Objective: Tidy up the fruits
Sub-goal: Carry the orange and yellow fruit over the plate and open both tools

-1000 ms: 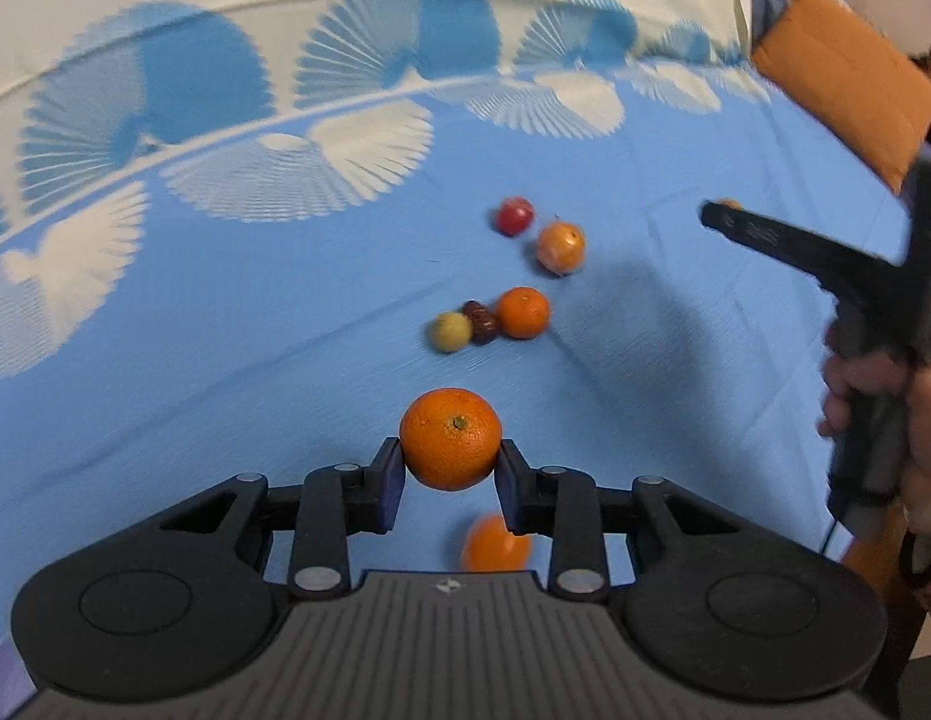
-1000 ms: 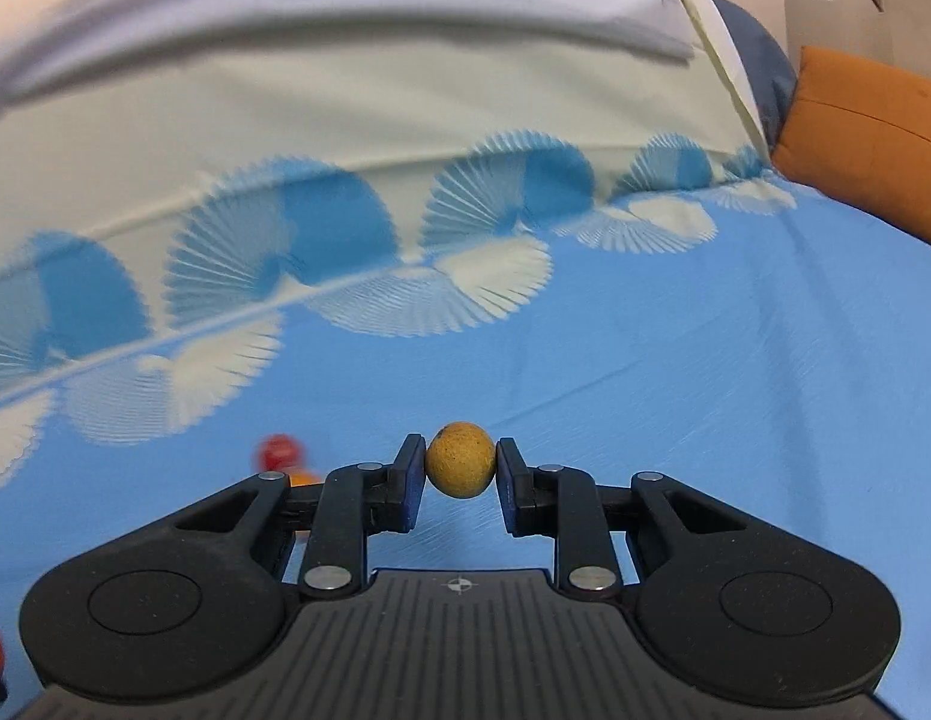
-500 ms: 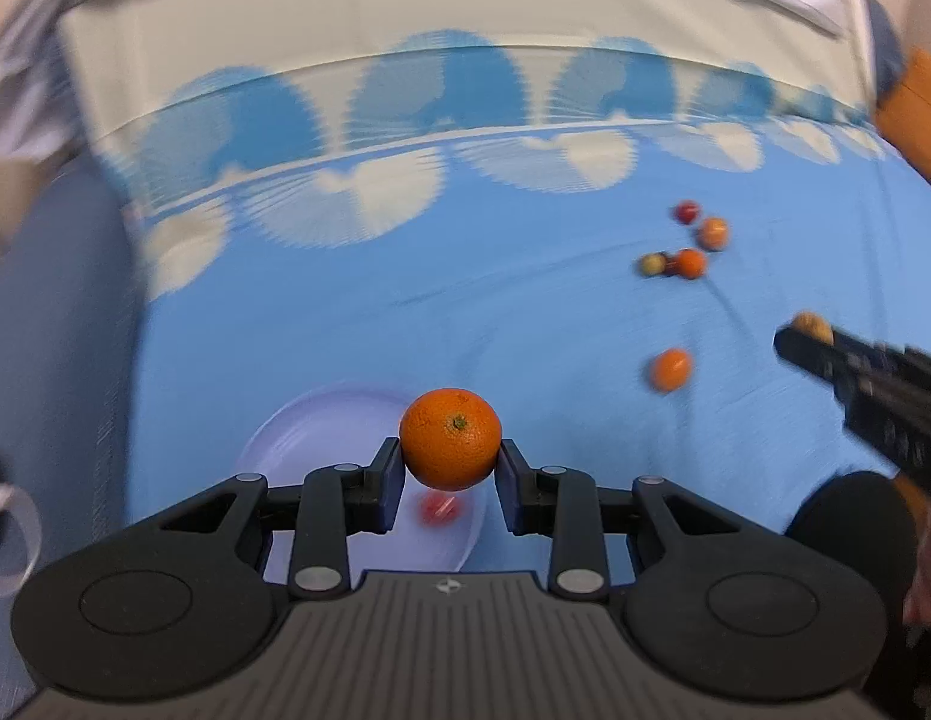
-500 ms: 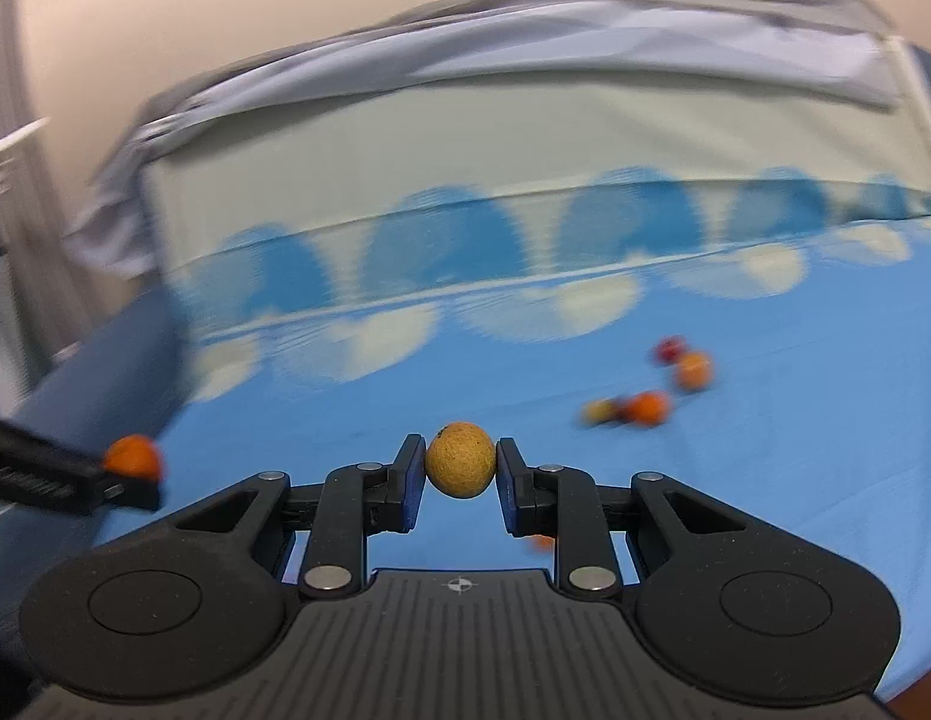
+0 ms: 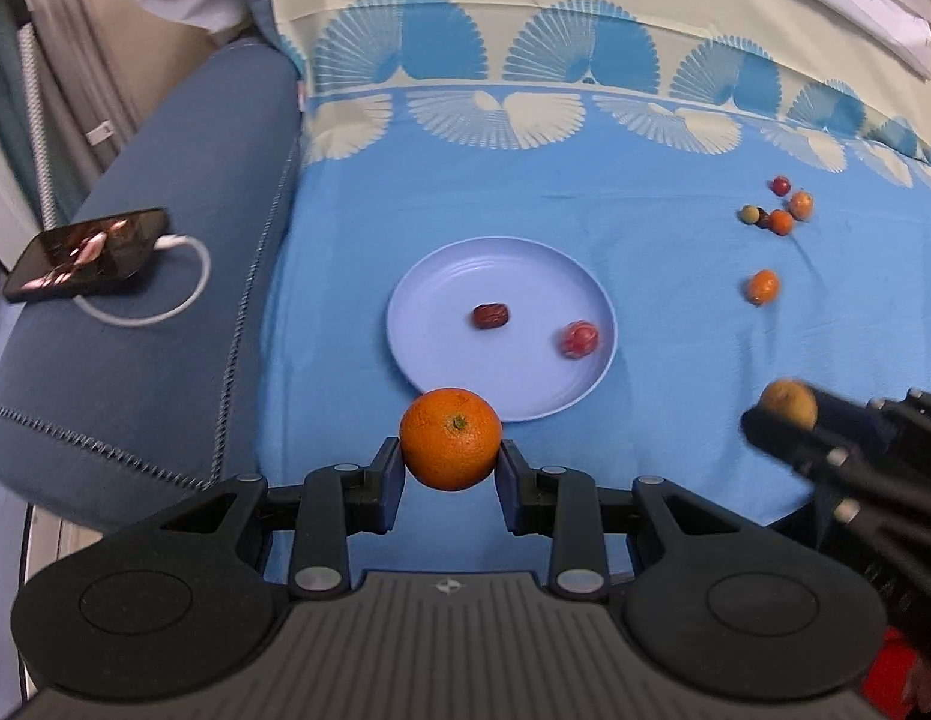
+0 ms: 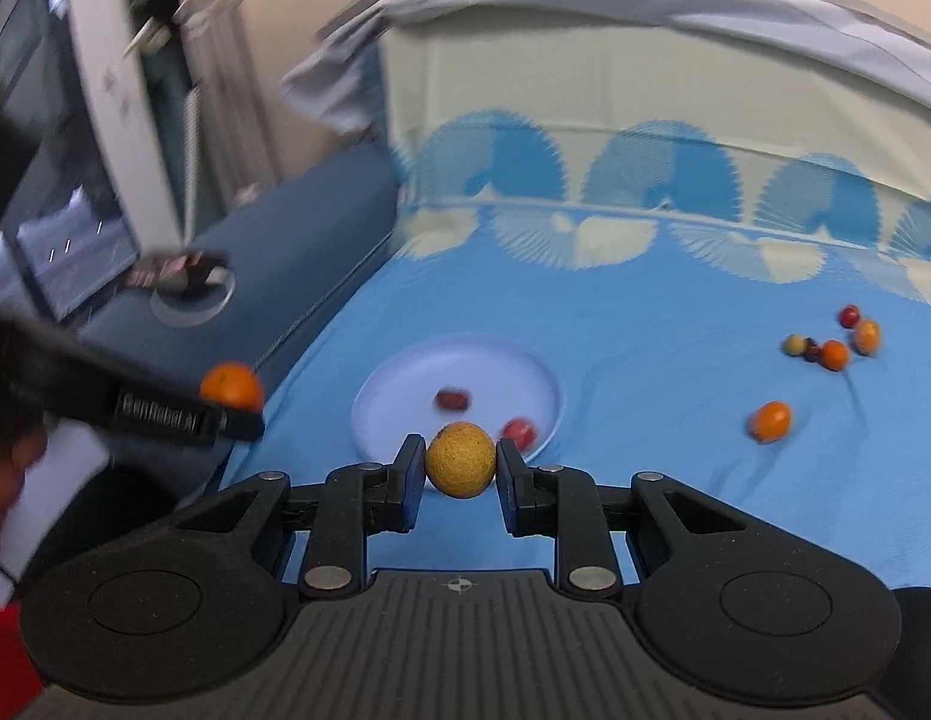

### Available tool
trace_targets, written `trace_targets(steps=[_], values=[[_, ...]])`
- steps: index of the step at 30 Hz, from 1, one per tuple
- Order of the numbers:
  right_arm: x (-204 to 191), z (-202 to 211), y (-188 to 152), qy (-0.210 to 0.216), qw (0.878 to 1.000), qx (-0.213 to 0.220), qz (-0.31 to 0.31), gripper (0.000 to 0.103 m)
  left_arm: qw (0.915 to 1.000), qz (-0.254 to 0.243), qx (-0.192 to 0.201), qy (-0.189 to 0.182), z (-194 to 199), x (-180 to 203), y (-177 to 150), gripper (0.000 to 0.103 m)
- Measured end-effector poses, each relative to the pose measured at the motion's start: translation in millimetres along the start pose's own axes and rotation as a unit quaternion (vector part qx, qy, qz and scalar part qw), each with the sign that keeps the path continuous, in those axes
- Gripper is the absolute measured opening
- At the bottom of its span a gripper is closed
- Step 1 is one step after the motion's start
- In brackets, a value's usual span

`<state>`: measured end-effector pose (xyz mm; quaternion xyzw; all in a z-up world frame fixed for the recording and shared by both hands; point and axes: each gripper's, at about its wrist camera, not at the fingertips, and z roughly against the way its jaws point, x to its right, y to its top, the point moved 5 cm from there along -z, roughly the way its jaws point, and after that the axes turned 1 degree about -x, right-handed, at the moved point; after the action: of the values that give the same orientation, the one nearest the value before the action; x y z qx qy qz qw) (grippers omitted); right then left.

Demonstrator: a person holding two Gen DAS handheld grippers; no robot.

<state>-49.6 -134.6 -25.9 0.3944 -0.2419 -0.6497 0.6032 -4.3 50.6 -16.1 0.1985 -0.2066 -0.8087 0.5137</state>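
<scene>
My left gripper (image 5: 451, 467) is shut on an orange (image 5: 451, 447), held just in front of the near rim of a pale blue plate (image 5: 441, 276). On that plate lie a dark red date (image 5: 490, 316) and a small red fruit (image 5: 579, 339). My right gripper (image 6: 460, 480) is shut on a round yellow-brown fruit (image 6: 460, 459), short of the same plate (image 6: 405, 384). In the left wrist view the right gripper (image 5: 783, 414) shows at the right with its fruit. A loose orange fruit (image 5: 763, 286) and a small cluster of fruits (image 5: 777, 210) lie on the blue cloth to the right.
A blue padded armrest (image 5: 165, 312) borders the cloth on the left, with a phone (image 5: 87, 252) and its white cable (image 5: 165, 294) on top. A cream and blue patterned back (image 5: 525, 30) rises behind. A hand (image 6: 9, 468) holds the left gripper at the left edge.
Both grippers have swung left with their fruits, away from the fruit cluster. The plate, the armrest and the phone have come into view, and the cluster has shrunk to the far right.
</scene>
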Motion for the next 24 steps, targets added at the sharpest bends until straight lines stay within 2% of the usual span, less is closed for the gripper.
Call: trace_targets(steps=[10,24], values=[[-29.3,7.8,3.4,-0.006,0.999,-0.004,0.046,0.027,0.9996,0.021,0.015,-0.015,9.1,-14.6,-13.6,0.036],[-32.9,2.6,4.9,-0.01,0.998,-0.014,0.061,0.027,0.9992,0.025,0.019,-0.024,8.2,-16.4,-15.2,0.036]])
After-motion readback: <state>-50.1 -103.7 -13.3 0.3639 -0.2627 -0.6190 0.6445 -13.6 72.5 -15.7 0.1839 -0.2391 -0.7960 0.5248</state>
